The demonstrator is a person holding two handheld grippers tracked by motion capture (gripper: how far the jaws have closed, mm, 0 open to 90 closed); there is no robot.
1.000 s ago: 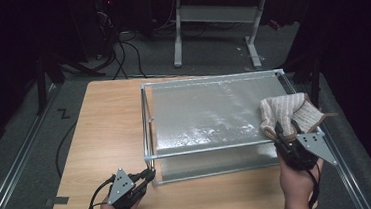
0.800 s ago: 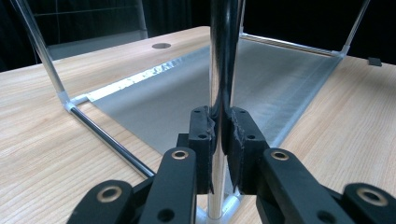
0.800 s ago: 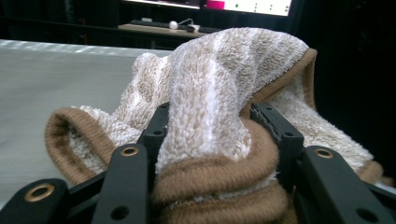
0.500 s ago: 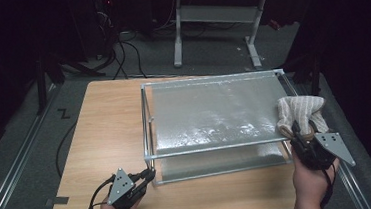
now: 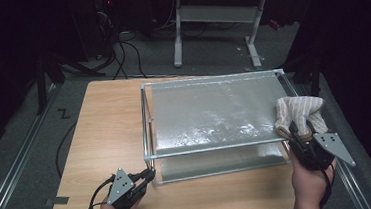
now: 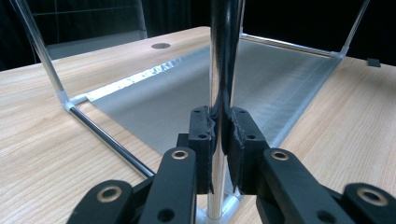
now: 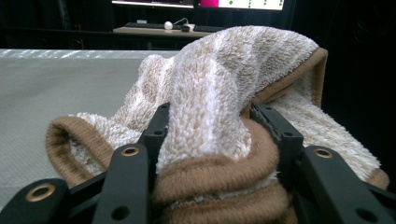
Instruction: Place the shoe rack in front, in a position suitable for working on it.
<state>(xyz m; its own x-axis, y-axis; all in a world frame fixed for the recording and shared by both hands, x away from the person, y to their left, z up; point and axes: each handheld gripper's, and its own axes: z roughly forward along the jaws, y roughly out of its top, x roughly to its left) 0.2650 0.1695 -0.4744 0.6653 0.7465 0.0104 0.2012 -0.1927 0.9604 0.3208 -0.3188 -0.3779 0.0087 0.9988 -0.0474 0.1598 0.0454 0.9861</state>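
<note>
- Beige striped terry cloth (image 5: 298, 113) was gripped by the right tongs (image 5: 296, 137) at the right near corner of the rack's upper shelf (image 5: 214, 113).
- Since a second before, the cloth had been drawn rightward to the shelf's edge, so that wiping pass was judged nearly finished.
- The left tongs (image 6: 220, 133) were clenched on the metal post (image 6: 223, 56), steadying the frame on the wooden tabletop (image 5: 110, 125).
- Nothing else was seen lying on either shelf.
</note>
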